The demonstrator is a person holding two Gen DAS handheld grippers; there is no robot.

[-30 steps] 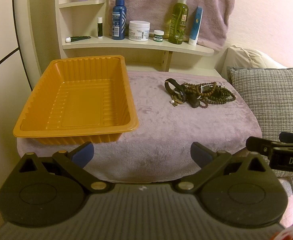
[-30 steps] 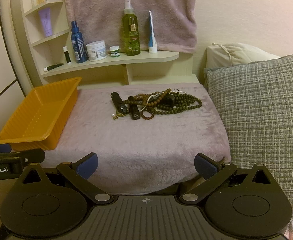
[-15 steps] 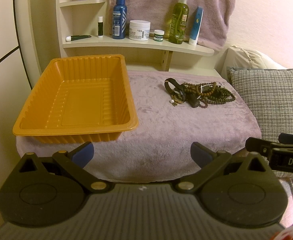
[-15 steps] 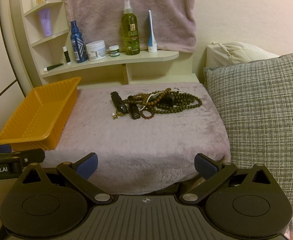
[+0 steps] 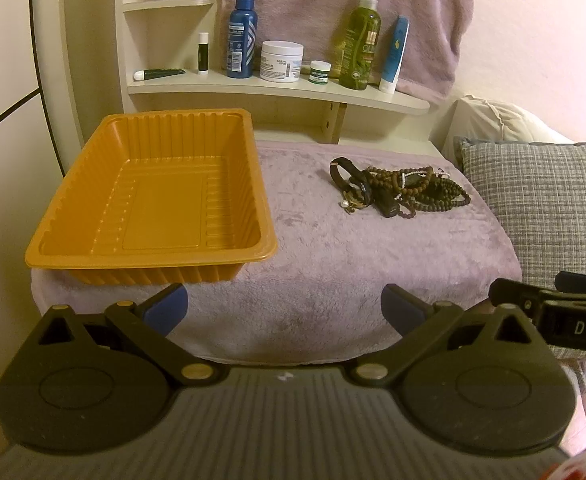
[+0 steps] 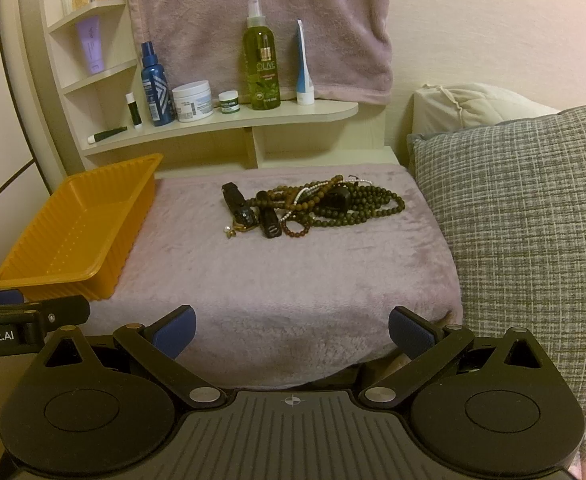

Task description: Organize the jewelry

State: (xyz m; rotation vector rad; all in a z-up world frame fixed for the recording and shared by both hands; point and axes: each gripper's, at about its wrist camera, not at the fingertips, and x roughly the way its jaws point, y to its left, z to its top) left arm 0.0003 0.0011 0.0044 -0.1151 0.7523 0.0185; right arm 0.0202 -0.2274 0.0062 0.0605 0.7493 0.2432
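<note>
— Both claws, left gripper [image 5: 284, 310] and right gripper [image 6: 291, 330], spread wide, holding nothing. Jewelry pile [image 6: 313, 206] tangled on the blanket [image 6: 293, 280], well apart from the empty tray [image 5: 153, 196].

— Likely to drag several strands together. Could snag and spill short of the tray.
</note>
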